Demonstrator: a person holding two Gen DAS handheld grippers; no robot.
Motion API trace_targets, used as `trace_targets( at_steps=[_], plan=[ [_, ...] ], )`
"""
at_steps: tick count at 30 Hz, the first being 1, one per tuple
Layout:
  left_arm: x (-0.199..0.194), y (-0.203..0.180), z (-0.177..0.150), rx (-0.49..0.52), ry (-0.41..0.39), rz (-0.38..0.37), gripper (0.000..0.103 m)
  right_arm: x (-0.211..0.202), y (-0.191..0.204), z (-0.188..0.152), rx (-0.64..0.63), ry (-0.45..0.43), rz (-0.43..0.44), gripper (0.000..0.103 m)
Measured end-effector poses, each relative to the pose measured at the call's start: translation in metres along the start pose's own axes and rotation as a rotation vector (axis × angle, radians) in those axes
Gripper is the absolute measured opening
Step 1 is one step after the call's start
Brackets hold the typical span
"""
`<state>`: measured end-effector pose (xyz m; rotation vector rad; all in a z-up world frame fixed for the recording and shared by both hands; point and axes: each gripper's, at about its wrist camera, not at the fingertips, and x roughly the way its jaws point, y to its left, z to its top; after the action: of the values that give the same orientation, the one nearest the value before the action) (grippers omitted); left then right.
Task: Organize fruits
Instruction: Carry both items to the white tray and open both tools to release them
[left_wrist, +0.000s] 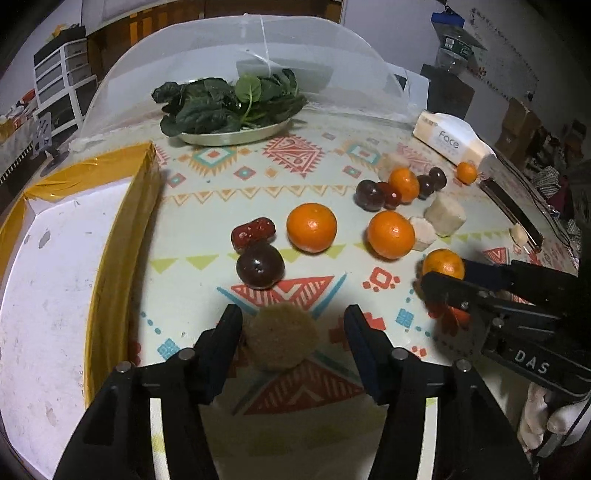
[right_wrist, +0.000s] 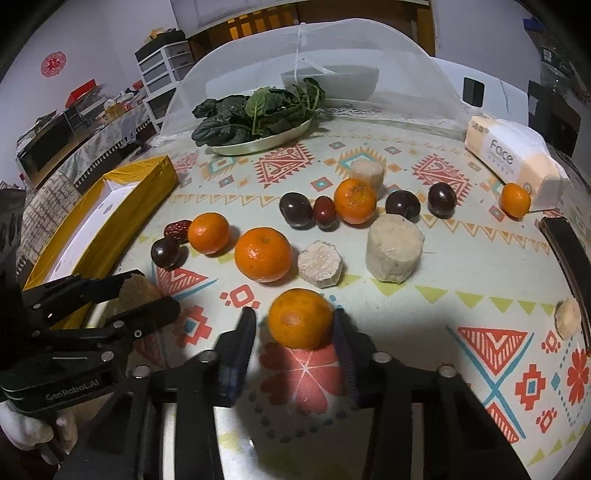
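Observation:
My left gripper (left_wrist: 291, 325) is open around a brown fuzzy round fruit (left_wrist: 282, 338) on the patterned tablecloth; the left finger touches it, the right finger stands apart. It also shows in the right wrist view (right_wrist: 151, 291). My right gripper (right_wrist: 293, 328) is open around a tangerine (right_wrist: 300, 318), with a small gap on the left side. That tangerine shows in the left wrist view (left_wrist: 443, 263). Other tangerines (right_wrist: 263, 254), dark plums (right_wrist: 295, 208), red dates (left_wrist: 253, 232) and pale cut chunks (right_wrist: 393, 248) lie scattered across the table.
A white box with yellow-taped walls (left_wrist: 122, 229) stands at the left, also in the right wrist view (right_wrist: 122, 206). A plate of spinach (right_wrist: 258, 142) sits under a mesh food cover (right_wrist: 369, 48) at the back. A tissue pack (right_wrist: 513, 158) lies far right.

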<state>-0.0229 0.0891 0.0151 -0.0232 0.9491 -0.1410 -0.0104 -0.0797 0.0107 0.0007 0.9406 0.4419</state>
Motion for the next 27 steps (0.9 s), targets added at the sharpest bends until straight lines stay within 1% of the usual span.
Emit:
trace_targets(
  at_steps=[1, 2, 4, 9, 14, 15, 18, 20, 23, 26, 27],
  plan=[
    [0.000, 0.000, -0.001, -0.001, -0.004, 0.008, 0.043, 0.000, -0.001, 0.000, 0.004, 0.000, 0.002, 0.036],
    [0.000, 0.000, -0.001, -0.002, -0.004, 0.015, 0.037, -0.001, -0.001, -0.001, 0.009, 0.000, 0.004, 0.036],
    [-0.003, 0.004, -0.002, -0.034, -0.002, -0.022, 0.037, -0.003, -0.002, -0.003, 0.019, 0.001, 0.009, 0.036],
    [-0.029, 0.013, -0.009, -0.095, -0.044, -0.071, 0.036, -0.020, 0.004, -0.006, 0.027, -0.022, 0.026, 0.036],
    [-0.076, 0.034, -0.015, -0.142, -0.126, -0.075, 0.036, -0.051, 0.030, -0.001, -0.009, -0.085, 0.063, 0.036],
    [-0.090, 0.042, -0.016, -0.156, -0.152, -0.066, 0.036, -0.057, 0.037, 0.001, -0.018, -0.098, 0.077, 0.036],
    [-0.126, 0.069, -0.020, -0.203, -0.214, -0.015, 0.036, -0.080, 0.067, 0.013, -0.052, -0.130, 0.158, 0.036],
    [-0.155, 0.093, -0.022, -0.240, -0.266, 0.034, 0.036, -0.091, 0.087, 0.021, -0.079, -0.146, 0.199, 0.036],
    [-0.192, 0.124, -0.021, -0.266, -0.332, 0.111, 0.036, -0.107, 0.126, 0.042, -0.131, -0.171, 0.282, 0.036],
    [-0.228, 0.151, -0.020, -0.266, -0.390, 0.206, 0.036, -0.118, 0.166, 0.064, -0.169, -0.186, 0.394, 0.036],
    [-0.238, 0.161, -0.019, -0.265, -0.405, 0.245, 0.036, -0.118, 0.175, 0.067, -0.175, -0.184, 0.419, 0.036]
  ],
)
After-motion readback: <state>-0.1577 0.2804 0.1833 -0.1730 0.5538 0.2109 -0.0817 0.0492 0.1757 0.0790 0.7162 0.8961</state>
